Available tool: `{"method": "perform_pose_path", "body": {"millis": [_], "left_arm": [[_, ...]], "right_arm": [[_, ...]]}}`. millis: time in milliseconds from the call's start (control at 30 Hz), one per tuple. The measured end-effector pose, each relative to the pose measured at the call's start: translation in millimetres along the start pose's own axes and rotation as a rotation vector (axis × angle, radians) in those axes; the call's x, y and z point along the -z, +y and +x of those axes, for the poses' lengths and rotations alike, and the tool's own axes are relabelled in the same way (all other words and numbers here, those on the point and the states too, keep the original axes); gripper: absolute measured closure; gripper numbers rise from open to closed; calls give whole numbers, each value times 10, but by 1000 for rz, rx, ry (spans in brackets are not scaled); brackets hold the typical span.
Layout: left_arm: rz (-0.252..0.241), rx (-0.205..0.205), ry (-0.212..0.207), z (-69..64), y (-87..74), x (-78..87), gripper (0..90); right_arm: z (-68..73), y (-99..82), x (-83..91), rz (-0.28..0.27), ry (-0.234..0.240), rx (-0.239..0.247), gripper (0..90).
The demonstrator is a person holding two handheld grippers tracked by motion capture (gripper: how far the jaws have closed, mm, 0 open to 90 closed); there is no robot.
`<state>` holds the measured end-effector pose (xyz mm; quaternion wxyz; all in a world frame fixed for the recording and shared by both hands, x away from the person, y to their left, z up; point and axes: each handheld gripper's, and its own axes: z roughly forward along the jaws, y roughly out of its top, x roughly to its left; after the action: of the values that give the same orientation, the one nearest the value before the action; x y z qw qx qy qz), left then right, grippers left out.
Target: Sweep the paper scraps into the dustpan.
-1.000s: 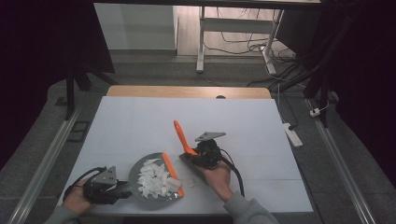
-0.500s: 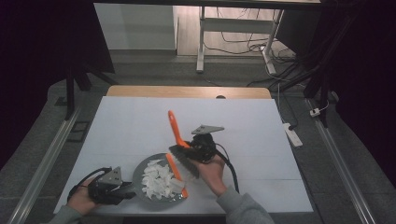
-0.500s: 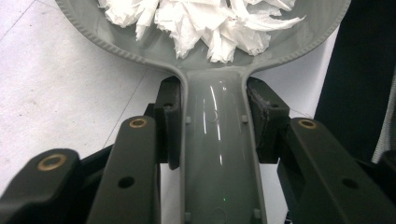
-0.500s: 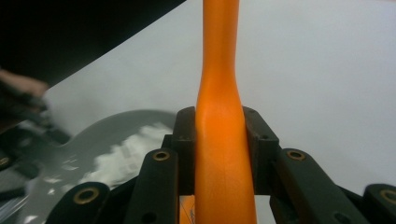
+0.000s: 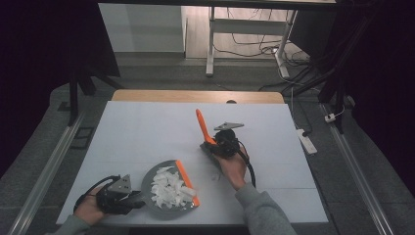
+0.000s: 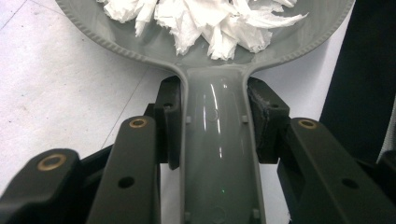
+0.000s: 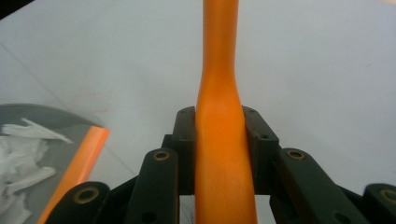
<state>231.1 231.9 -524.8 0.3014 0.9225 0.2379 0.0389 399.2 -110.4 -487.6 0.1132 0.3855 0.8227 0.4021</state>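
High view: right gripper point(image 5: 214, 145) pinches the orange brush handle point(image 5: 202, 126), angled up-left toward the table's far side.

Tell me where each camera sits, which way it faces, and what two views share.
High view: above the table's near side, looking forward and down; both forearms, left gripper, right gripper.
Left gripper view: along its jaws, clamped on the grey dustpan handle.
Right gripper view: along its jaws, clamped on the orange brush handle.
Shared: the paper scraps show in all.
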Motion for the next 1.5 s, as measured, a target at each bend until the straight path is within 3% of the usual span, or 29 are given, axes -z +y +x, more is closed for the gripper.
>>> {"method": "perform_pose_path", "body": {"millis": [33,67,100,133,200,267,300,367,400,467,533,800,1000,1067,1133,1300,1500], "left_arm": [[0,2,1,-1,6,-5,615],[1,5,3,-4,17,-14,615],[1,6,3,-6,25,-21,615],[5,6,3,-11,39,-32,615],[8,10,7,-21,61,-48,615],[9,9,7,-29,75,-57,615],[10,9,7,-30,78,-59,615],[8,10,6,-27,78,-62,615],[7,11,7,-26,78,-62,615],[8,10,7,-28,77,-63,615],[8,10,7,-28,77,-63,615],[6,14,6,-23,76,-66,615],[5,15,7,-24,74,-67,615],[4,17,9,-26,73,-67,615],[3,19,7,-24,73,-68,615],[2,23,9,-27,79,-70,615],[10,29,12,-39,119,-89,615]], "right_arm": [[36,-7,1,1,27,-16,704],[176,-24,-21,14,76,-6,704],[176,-24,-21,14,76,-6,704],[360,-46,-70,28,126,10,704],[431,-51,-90,31,147,13,704],[712,-35,-170,35,230,43,704],[712,-35,-170,35,230,43,704],[796,-5,-198,18,326,-3,704],[826,18,-186,6,337,-2,704],[830,68,-115,-33,324,27,704],[750,105,-31,-66,308,16,704],[103,197,292,-142,137,-38,704],[-205,167,260,-101,24,-40,704],[-249,128,223,-72,14,-48,704],[-247,78,187,-48,13,-42,704],[-107,-79,112,1,60,-32,704],[308,-131,59,33,150,34,704]]}}
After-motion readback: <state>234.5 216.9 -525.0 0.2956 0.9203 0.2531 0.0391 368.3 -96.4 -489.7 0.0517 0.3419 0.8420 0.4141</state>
